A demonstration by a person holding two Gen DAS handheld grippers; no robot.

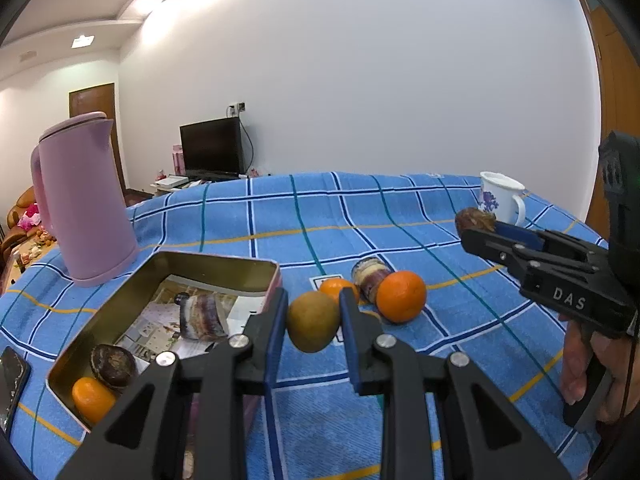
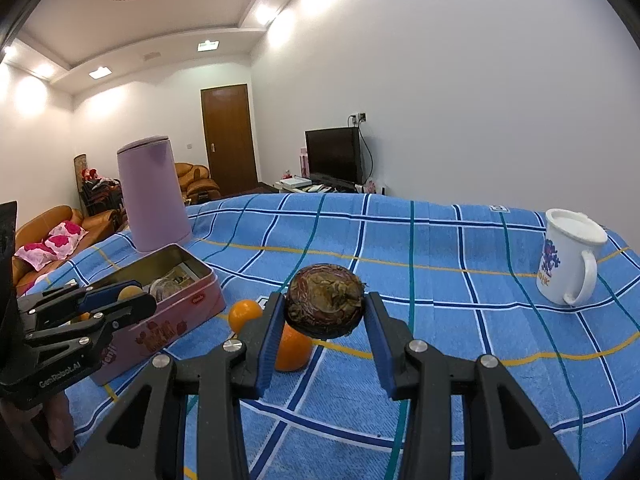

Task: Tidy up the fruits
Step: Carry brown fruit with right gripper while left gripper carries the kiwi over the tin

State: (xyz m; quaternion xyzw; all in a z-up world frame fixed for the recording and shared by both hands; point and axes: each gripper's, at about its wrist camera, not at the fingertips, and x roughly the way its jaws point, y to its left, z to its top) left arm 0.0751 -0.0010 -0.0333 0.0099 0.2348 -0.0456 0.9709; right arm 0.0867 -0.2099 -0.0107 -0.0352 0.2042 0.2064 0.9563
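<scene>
Aloft, both grippers grip fruit — left gripper (image 1: 313, 322) perhaps a kiwi (image 1: 313, 321), right gripper (image 2: 324, 306) a mangosteen (image 2: 325, 306).

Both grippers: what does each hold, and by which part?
Left gripper: yellow-brown fruit, by its sides. Right gripper: dark brown fruit, by its sides.

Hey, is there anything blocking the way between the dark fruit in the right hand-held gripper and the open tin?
The left hand-held gripper, shut on a yellow-green fruit, hangs by the tin on the side facing the right hand-held gripper and its dark fruit. Two oranges lie lower, on the cloth. The tin has no lid on it.
</scene>
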